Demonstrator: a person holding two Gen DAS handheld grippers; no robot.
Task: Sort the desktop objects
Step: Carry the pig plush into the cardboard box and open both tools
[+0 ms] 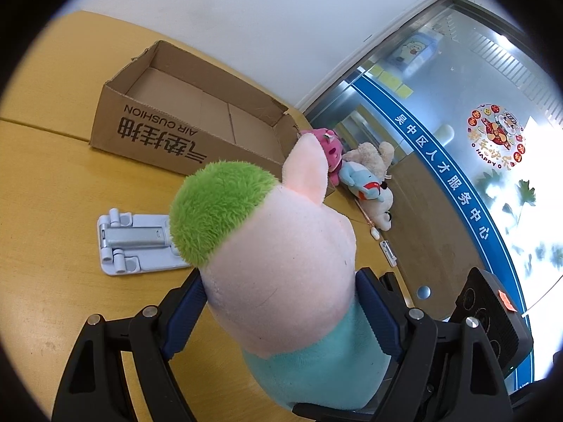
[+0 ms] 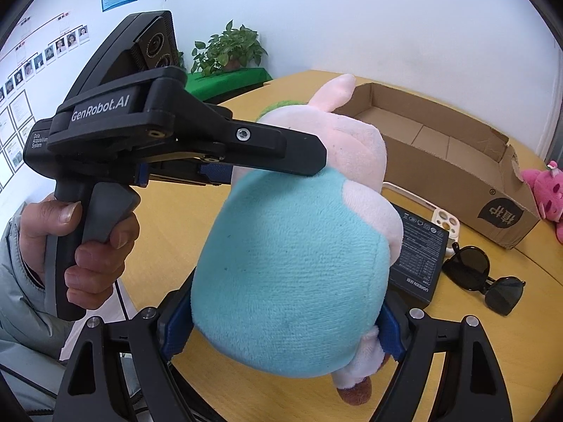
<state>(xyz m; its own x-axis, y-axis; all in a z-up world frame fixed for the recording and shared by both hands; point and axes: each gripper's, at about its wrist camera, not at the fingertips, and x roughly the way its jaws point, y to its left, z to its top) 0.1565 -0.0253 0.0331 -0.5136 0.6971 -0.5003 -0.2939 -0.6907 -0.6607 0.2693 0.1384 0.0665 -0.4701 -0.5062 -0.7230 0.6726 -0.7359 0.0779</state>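
A plush pig [image 1: 281, 263] with a pink head, green hair tuft and teal body is held above the yellow table [image 1: 42, 211]. My left gripper [image 1: 281, 320] is shut on it at the neck and upper body. My right gripper [image 2: 281, 330] is shut on the teal lower body [image 2: 292, 267]. The left gripper also shows in the right wrist view [image 2: 246, 172], held by a hand, with its fingers against the pig's side. An open cardboard box [image 1: 197, 112] stands empty on the table beyond the pig; it also shows in the right wrist view [image 2: 440, 161].
A grey folding phone stand [image 1: 133, 242] lies left of the pig. More plush toys [image 1: 366, 176] lie by the box's right end; a pink one [image 2: 542, 193] is in the right wrist view. Sunglasses [image 2: 482, 277], a dark box [image 2: 418, 249] and a white phone case [image 2: 443, 225] lie near the box.
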